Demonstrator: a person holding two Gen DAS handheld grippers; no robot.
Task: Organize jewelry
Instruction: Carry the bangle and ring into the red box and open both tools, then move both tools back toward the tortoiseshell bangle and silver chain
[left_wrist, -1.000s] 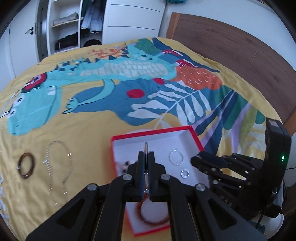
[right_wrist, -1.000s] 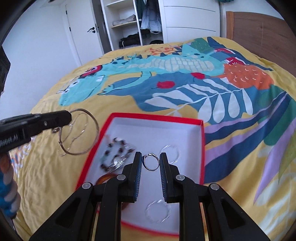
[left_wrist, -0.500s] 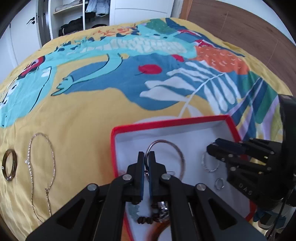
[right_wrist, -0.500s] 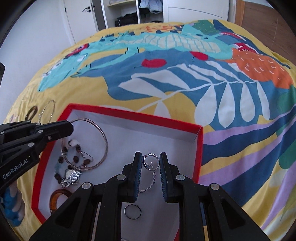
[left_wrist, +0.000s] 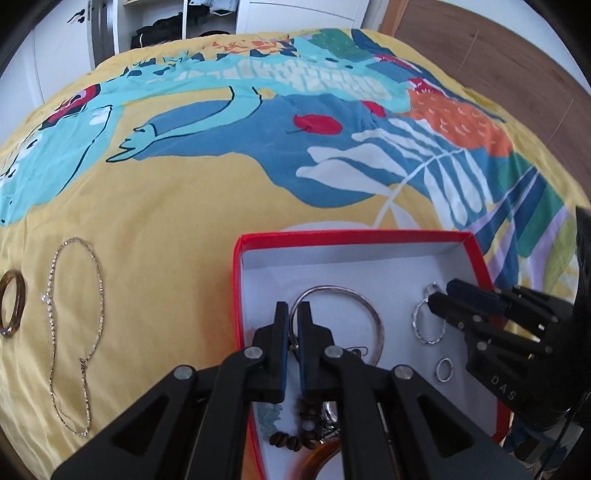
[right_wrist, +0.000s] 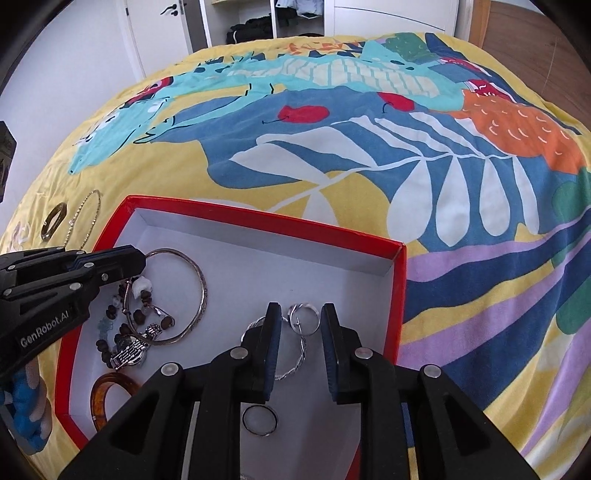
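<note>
Bedspread-covered bed (left_wrist: 184, 192), release step: left claw (left_wrist: 293, 314) slightly parted about the silver bangle (left_wrist: 369, 306), right claw (right_wrist: 301, 319) parted about a small ring (right_wrist: 306, 319), both inside the red box (right_wrist: 258, 218); withdrawal toward the necklace (left_wrist: 74, 317) left of the left claw is called for next.

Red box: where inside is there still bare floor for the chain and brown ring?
The red box is bare along its far wall, beyond the silver bangle. The near left is crowded with beads, watch and amber bangle; small rings lie by the right claw.
</note>
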